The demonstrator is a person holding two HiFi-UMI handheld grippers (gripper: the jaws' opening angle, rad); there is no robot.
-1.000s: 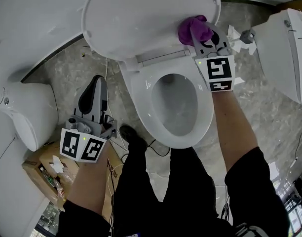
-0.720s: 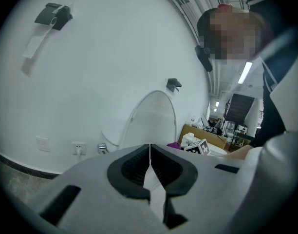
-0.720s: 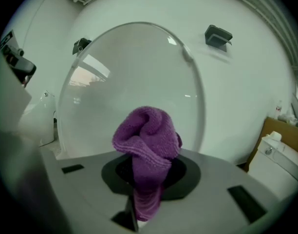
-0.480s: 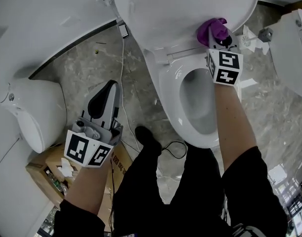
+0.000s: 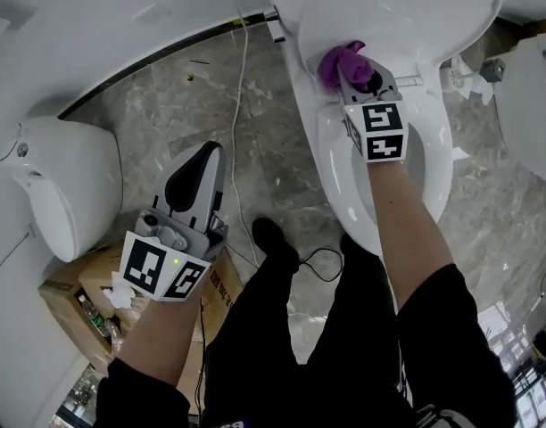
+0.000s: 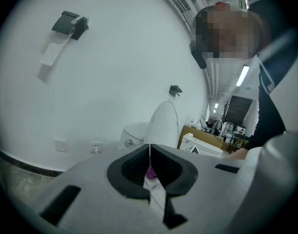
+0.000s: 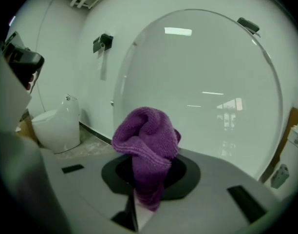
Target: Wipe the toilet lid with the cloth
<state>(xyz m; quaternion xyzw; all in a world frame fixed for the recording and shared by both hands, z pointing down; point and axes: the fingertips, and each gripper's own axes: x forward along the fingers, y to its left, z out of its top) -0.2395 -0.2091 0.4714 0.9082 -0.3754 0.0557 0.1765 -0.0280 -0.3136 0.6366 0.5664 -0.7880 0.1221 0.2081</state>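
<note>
The right tongs (image 5: pixel 353 74) pinch the purple cloth (image 5: pixel 340 61) tight. The cloth looks to be touching the low left part of the toilet lid (image 5: pixel 416 16), which stands up, close to where it joins the seat (image 5: pixel 434 176). The left tongs (image 5: pixel 204 154) are pressed together with nothing in them, off to the side above the floor (image 5: pixel 148 105). I think the wiping is under way. The lid looks shiny, but I cannot tell how much is left.

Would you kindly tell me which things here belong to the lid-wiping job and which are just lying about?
Job: purple cloth, right gripper clamping it, raised toilet lid.
Lying about: cardboard box, left-hand toilet, right-hand toilet.
</note>
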